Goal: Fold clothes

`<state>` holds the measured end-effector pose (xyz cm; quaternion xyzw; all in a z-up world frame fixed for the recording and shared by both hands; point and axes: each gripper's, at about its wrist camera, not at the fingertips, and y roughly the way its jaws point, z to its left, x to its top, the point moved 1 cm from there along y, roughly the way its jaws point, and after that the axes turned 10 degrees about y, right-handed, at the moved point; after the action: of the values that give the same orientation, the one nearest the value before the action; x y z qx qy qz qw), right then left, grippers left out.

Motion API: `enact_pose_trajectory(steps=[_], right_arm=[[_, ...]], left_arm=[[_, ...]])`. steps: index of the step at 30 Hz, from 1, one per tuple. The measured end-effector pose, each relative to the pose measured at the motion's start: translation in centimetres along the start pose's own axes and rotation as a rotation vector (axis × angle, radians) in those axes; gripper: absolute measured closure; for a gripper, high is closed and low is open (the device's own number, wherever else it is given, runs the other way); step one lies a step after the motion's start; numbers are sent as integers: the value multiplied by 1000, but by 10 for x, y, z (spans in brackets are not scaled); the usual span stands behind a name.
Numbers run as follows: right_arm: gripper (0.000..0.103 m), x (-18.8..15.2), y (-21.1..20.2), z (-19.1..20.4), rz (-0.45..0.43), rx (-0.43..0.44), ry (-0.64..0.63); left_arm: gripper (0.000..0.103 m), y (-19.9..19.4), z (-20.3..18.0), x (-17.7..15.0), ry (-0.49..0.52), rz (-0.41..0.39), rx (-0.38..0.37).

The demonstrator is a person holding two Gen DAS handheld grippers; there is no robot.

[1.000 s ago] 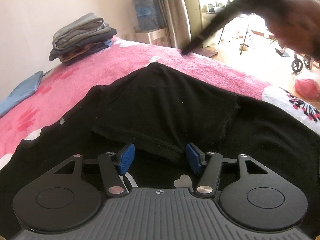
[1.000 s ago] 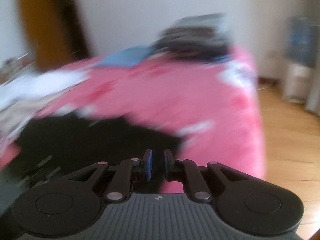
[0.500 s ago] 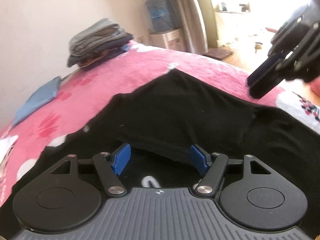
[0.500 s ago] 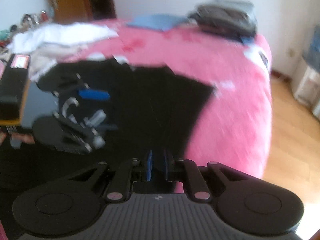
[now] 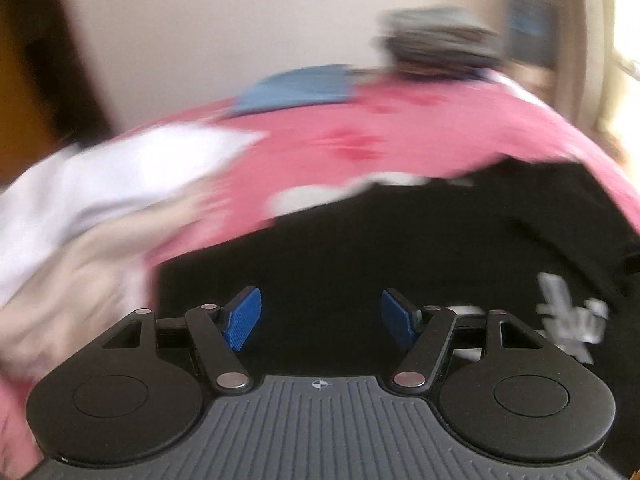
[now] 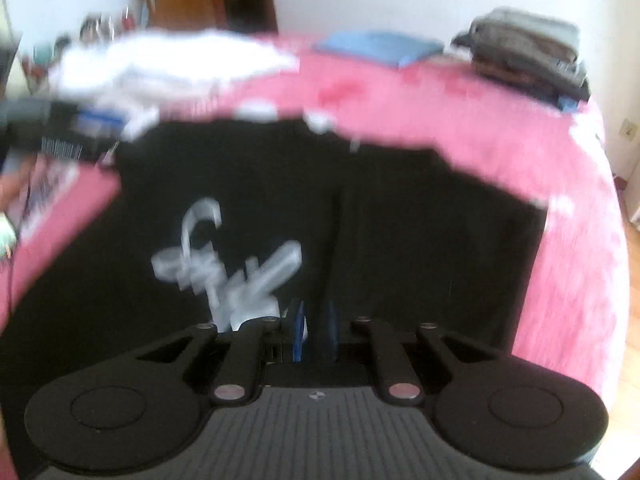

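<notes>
Both views are smeared by motion blur. In the left wrist view the white cloth [image 5: 100, 184] at the left is a soft streak with no readable folds, and its lower part runs off the frame edge. The stack of folded clothes [image 5: 440, 40] by the wall is only dark bands. The black garment [image 5: 400, 248] is cut off at the right edge, and its pale print [image 5: 568, 316] cannot be read.

In the right wrist view the print [image 6: 228, 264] is doubled and illegible. The clutter [image 6: 52, 136] at the far left is too blurred to name. Whether the right gripper [image 6: 314, 336] pinches fabric between its 2 close-set pads cannot be told.
</notes>
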<state>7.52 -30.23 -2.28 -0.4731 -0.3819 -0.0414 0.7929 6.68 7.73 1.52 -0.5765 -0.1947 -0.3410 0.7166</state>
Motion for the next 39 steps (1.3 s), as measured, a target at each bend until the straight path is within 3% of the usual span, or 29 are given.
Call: enact_pose_trajectory(steps=[3, 8, 11, 15, 17, 21, 26, 28, 33, 39], right_arm=[[89, 42, -4, 13, -35, 64, 50], [84, 119, 39, 68, 15, 177, 138], [80, 159, 83, 114, 85, 229, 198], [72, 193, 158, 168, 187, 243, 185], [66, 203, 189, 189, 229, 246, 171], [64, 216, 243, 225, 269, 221, 173], [62, 227, 306, 262, 361, 171, 214], [60, 230, 323, 276, 396, 146, 219], [54, 227, 355, 309, 454, 53, 102], [51, 223, 368, 328, 460, -28, 11]], left_arm=[[36, 9, 36, -30, -219, 27, 57], [39, 35, 79, -79, -580, 70, 178], [43, 47, 89, -91, -666, 60, 210], [44, 55, 105, -99, -742, 18, 248], [53, 59, 113, -105, -781, 19, 248], [65, 64, 116, -112, -765, -1, 272], [98, 65, 109, -113, -692, -53, 279], [103, 65, 104, -111, -658, -77, 274], [103, 53, 96, -107, -606, -173, 244], [103, 49, 92, -107, -596, -194, 198]])
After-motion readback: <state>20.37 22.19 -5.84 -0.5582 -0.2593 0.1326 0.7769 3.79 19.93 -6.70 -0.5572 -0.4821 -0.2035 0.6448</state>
